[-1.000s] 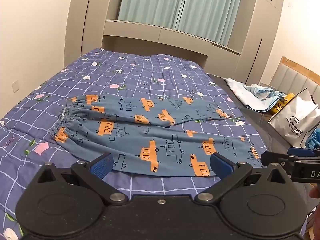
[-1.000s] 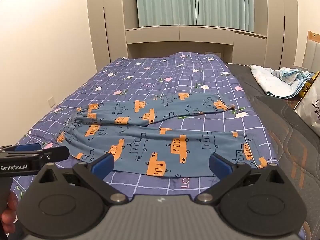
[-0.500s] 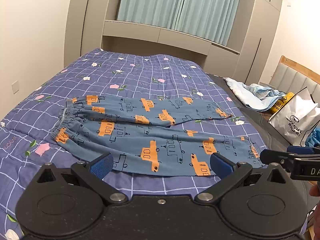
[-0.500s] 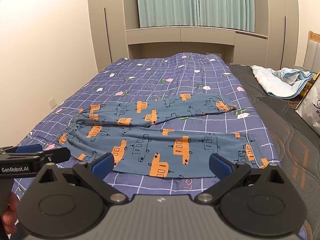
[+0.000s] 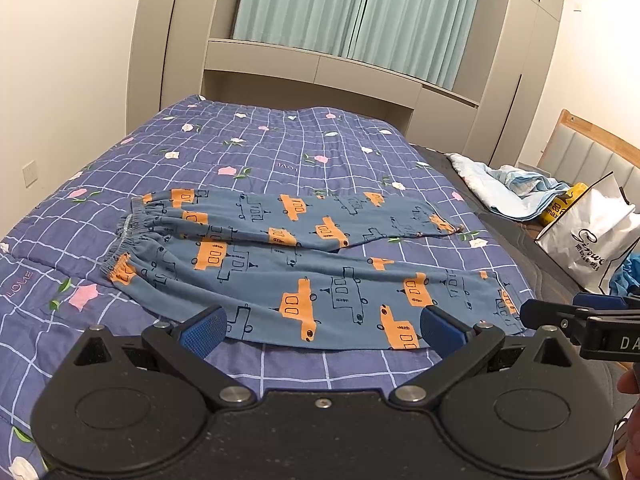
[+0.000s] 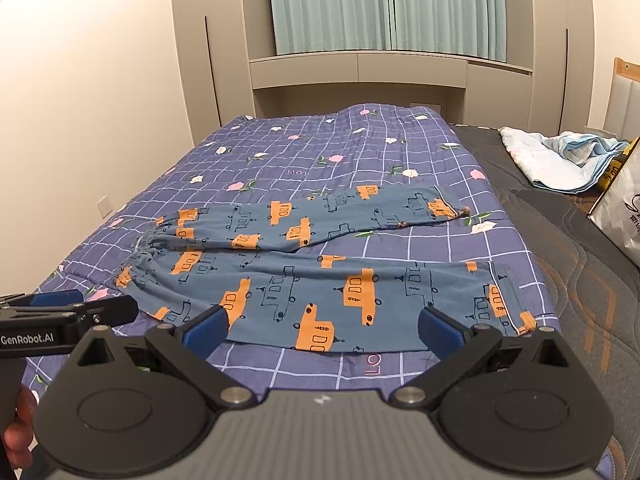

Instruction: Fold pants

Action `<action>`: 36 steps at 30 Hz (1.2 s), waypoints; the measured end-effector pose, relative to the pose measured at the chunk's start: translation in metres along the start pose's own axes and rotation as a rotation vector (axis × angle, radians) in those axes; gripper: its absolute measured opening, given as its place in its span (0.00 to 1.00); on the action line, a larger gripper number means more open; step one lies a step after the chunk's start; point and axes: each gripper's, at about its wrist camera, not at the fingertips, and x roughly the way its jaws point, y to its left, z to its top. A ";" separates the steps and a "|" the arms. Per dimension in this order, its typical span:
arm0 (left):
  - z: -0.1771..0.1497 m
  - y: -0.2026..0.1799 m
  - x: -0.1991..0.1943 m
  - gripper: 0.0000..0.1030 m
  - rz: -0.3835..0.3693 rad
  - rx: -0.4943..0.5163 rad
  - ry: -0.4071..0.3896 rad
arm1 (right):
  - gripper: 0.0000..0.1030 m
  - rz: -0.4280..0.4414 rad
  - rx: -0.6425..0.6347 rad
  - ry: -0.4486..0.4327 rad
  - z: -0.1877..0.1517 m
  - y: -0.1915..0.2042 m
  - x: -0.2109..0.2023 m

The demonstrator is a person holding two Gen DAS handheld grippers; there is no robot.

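Bed (image 5: 280, 148) fills both views, covered by a purple grid quilt with flowers. Pants (image 5: 304, 272) lie flat on the quilt near its front edge, waistband to the left, cuffs to the right. Blue fabric, orange car print.

Far leg (image 5: 320, 216) angles away from the near leg (image 5: 340, 300); the two meet at the waistband (image 5: 124, 240) and spread apart toward the cuffs, with quilt showing between them. No fold visible anywhere. Judgement: task at its start; nothing done yet beyond the pants lying spread out. Left to do, likely: lay one leg over the other, then fold lengthwise once or twice.

Left hand-held gripper (image 5: 320, 328): jaws wide, empty, above the near edge of the near leg, not touching cloth as far as I can tell. Right hand-held gripper (image 6: 322, 326): jaws wide, empty, likewise over the near leg's lower edge. Each gripper shows at the margin of the other's view, so they sit side by side, left one nearer the waistband end.

Off the quilt, right side: crumpled light-blue cloth (image 5: 516, 188) and a white bag (image 5: 592, 236) on the dark mattress, well apart from the pants.
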 end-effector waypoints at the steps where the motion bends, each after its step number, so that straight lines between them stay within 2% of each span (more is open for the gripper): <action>1: 0.000 -0.001 0.000 1.00 0.000 0.001 0.001 | 1.00 0.000 0.000 0.000 0.000 0.000 0.000; 36: -0.004 -0.011 -0.003 1.00 -0.008 0.008 0.011 | 1.00 -0.006 0.008 -0.001 -0.002 -0.001 -0.003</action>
